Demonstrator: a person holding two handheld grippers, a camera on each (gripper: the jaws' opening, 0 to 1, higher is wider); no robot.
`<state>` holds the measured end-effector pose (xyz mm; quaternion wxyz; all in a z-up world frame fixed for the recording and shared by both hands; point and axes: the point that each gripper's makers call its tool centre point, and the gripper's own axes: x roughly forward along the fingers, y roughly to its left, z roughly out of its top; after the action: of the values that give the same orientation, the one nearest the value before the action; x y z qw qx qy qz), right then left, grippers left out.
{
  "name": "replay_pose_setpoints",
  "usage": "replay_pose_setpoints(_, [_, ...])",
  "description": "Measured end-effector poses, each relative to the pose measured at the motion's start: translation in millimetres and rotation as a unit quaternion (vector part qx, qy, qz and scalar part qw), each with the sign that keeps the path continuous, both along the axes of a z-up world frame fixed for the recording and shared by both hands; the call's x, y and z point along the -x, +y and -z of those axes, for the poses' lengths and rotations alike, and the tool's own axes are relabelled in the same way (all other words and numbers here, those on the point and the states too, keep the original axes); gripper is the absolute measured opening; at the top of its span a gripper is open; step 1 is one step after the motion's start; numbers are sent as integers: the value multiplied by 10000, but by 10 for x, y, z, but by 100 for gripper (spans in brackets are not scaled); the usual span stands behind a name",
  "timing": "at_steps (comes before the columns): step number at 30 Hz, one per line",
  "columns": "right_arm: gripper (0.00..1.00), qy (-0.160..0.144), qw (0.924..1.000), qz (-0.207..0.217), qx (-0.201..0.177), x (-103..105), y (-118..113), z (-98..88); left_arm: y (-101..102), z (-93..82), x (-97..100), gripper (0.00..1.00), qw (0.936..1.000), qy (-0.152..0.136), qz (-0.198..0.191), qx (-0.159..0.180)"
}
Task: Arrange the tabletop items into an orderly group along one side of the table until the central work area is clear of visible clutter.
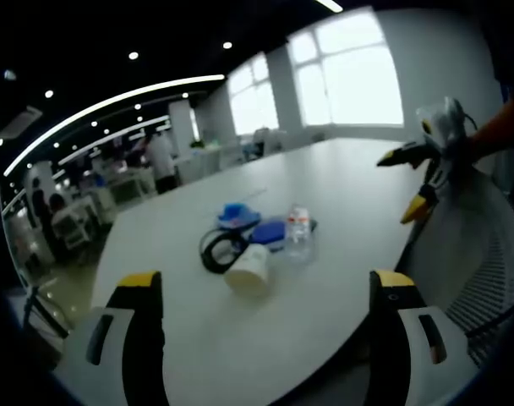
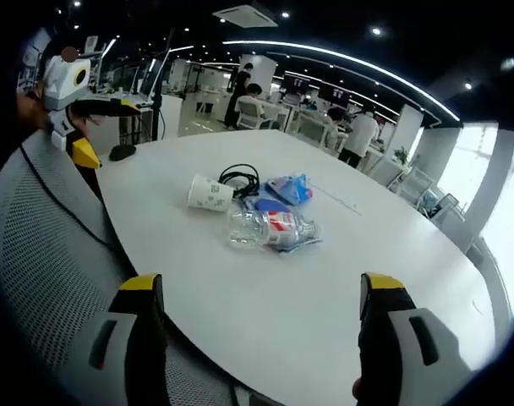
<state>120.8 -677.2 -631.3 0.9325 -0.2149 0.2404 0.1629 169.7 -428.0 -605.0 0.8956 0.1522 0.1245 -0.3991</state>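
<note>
Left gripper view: left gripper (image 1: 261,313) hovers over the near edge of the white desk (image 1: 341,186), fingers (image 1: 141,296) spread wide, nothing between them. The clutter sits bunched mid-desk, well apart from the fingers: a paper cup (image 1: 249,269) lying on its side, nearest; a coiled black cable (image 1: 219,249) touching it on one side; a clear plastic bottle (image 1: 298,233) just beside it on the other; blue packets (image 1: 240,214) behind. The right gripper (image 1: 418,182) comes in from the right, above a mesh chair back (image 1: 477,254), its fingers parted and empty. Right gripper view: right gripper (image 2: 261,313) also short of the pile, fingers (image 2: 380,300) wide open and holding nothing. Here the bottle (image 2: 270,228) lies on its side, nearest; cup (image 2: 209,193) and cable (image 2: 238,179) beyond it, blue packets (image 2: 287,190) alongside. The left gripper (image 2: 79,127) shows at upper left; a dark small object (image 2: 122,152) rests near the desk edge, too small to name. Judgement on handling: cup light and crushable, take it across the rim end with a gentle squeeze, will roll if nudged. Bottle looks near empty, smooth, rolls; grip mid-body across the label. Cable limp, will trail; pinch the bundled loops. Packets soft, slippery film; pinch an edge.
</note>
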Motion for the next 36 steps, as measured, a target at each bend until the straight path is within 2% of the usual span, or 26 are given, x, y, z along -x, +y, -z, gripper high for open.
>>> replay_pose_setpoints(7, [95, -214, 9986, -343, 350, -325, -48, -242, 5, -15, -7, 100, 10000, -28, -14, 31])
replay_pose_setpoints(10, [95, -193, 9964, -608, 562, -430, -23, -245, 8, -24, -11, 100, 10000, -46, -19, 46])
replay_pose_setpoints(20, [95, -73, 9931, -921, 718, -629, 13, -190, 16, -37, -23, 100, 9999, -65, -52, 65])
replay_pose_setpoints(29, [95, 120, 9939, -893, 634, -730, -6, -58, 11, -34, -23, 100, 10000, -54, -47, 63])
replay_pose_setpoints(36, [92, 228, 9980, -546, 222, -851, -4, 53, -6, -25, -15, 100, 10000, -26, -6, 56])
